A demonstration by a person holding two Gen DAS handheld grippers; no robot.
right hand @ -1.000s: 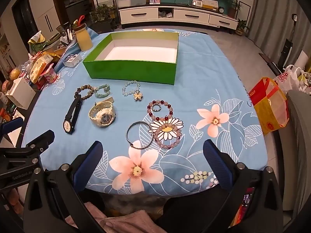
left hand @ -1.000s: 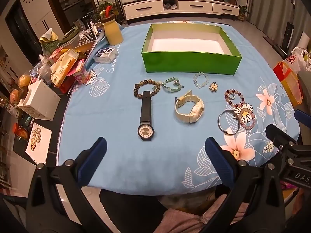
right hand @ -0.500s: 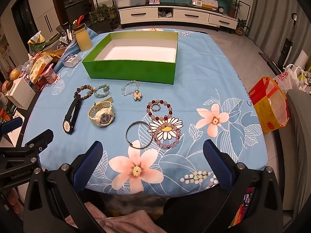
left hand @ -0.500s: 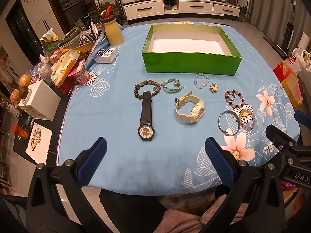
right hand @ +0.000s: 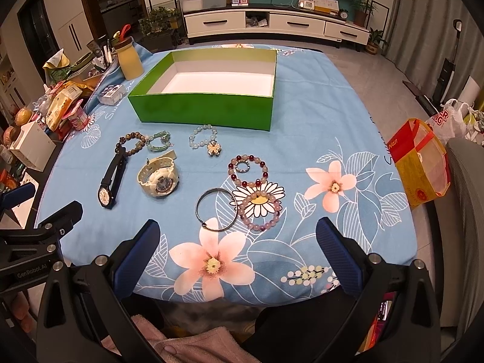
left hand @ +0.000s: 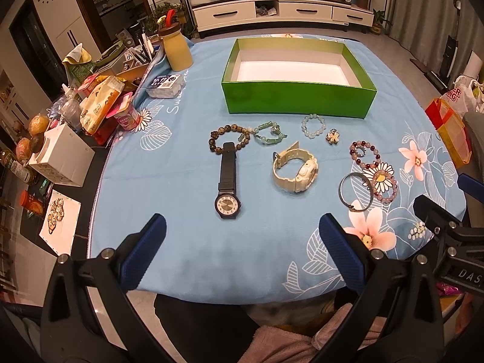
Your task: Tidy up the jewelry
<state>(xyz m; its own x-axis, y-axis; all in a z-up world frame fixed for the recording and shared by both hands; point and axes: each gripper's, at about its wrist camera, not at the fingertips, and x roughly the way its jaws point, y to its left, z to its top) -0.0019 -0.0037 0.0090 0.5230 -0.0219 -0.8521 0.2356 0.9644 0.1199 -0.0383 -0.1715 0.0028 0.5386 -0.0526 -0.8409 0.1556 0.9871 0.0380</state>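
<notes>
Jewelry lies spread on the counter (left hand: pixel 169 181) in front of the empty green box (left hand: pixel 298 99): black watch (left hand: pixel 227 178), cream watch (left hand: pixel 295 169), bead bracelets (right hand: pixel 248 170) and metal bangle (right hand: pixel 216 209). Nothing is sorted yet. Left gripper (left hand: pixel 242 251) and right gripper (right hand: pixel 237 251) hang spread wide and empty over the near edge.

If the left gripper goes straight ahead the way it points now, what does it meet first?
Most likely the black watch, lying just ahead between the open left gripper fingers' line. The cream watch sits slightly to the right. Depth is unclear through the fisheye, so it could touch the tablecloth first.
</notes>
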